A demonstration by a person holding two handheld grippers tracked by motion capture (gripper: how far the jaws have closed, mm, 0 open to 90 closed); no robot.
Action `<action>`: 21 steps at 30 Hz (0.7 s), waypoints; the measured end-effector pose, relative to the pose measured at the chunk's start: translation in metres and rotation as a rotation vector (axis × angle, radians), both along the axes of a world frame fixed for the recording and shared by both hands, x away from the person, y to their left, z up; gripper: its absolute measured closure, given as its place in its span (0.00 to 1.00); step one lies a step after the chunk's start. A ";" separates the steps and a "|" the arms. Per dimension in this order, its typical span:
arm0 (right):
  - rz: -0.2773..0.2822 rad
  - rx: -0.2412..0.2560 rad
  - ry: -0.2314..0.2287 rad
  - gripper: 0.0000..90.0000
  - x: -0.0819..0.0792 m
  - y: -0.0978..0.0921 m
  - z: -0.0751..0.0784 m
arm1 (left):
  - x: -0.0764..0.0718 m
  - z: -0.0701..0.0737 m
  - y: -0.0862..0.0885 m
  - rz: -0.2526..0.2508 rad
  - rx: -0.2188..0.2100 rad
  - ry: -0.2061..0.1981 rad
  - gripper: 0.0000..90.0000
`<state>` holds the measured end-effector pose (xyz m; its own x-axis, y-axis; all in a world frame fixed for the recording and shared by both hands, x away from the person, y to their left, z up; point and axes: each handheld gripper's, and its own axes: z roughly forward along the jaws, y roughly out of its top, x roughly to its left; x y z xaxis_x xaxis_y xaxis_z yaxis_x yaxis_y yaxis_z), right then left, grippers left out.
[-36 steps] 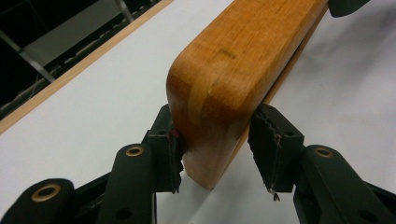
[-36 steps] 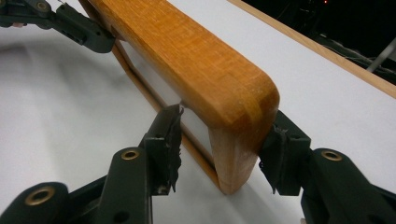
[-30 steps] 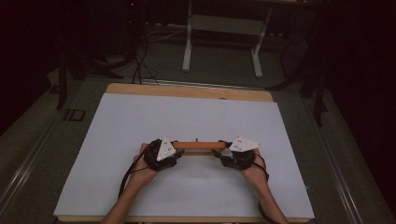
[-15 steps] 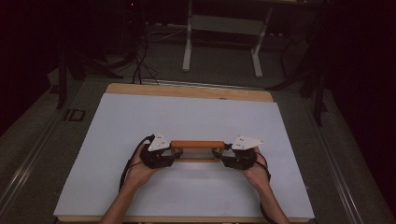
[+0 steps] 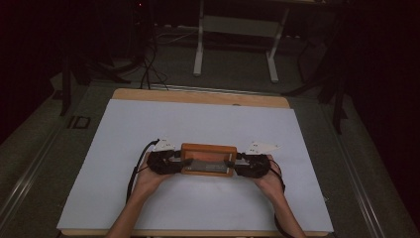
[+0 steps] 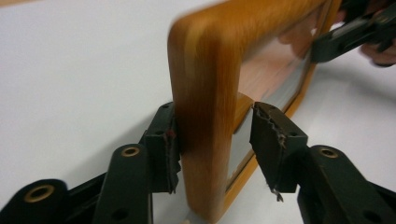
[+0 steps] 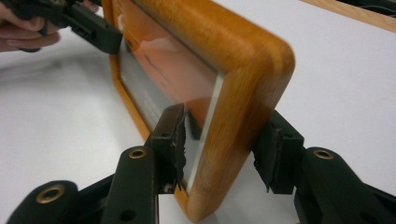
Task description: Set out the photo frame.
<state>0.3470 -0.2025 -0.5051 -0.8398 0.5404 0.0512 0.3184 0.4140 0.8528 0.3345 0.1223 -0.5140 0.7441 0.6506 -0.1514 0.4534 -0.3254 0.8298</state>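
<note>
Wooden picture frame (image 5: 208,159): near front middle of white surface (image 5: 198,124), long axis crosswise. Left tongs (image 5: 179,159) clamp its left end, right tongs (image 5: 232,162) its right end.

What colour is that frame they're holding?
Orange-brown wood, on the frame, clearest in the right gripper view.

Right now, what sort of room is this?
Probably a lab or workshop: a white-covered table under bright light, cables on the dark floor, and a metal stand behind.
</note>
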 end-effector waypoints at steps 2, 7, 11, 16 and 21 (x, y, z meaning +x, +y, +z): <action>-0.028 -0.016 0.001 0.60 0.002 0.001 -0.003 | 0.001 -0.003 0.000 0.005 0.004 0.011 0.55; -0.031 -0.017 0.024 0.57 0.004 0.000 -0.007 | 0.001 -0.004 -0.001 0.013 0.011 0.011 0.53; -0.036 -0.009 0.021 0.51 0.005 -0.001 -0.007 | 0.002 -0.005 0.001 0.031 0.019 0.015 0.50; -0.050 0.010 0.023 0.45 0.005 -0.006 -0.004 | 0.000 -0.003 0.005 0.052 0.021 0.016 0.46; -0.048 0.021 0.013 0.40 0.004 -0.015 0.003 | -0.002 0.000 0.017 0.092 0.023 0.016 0.44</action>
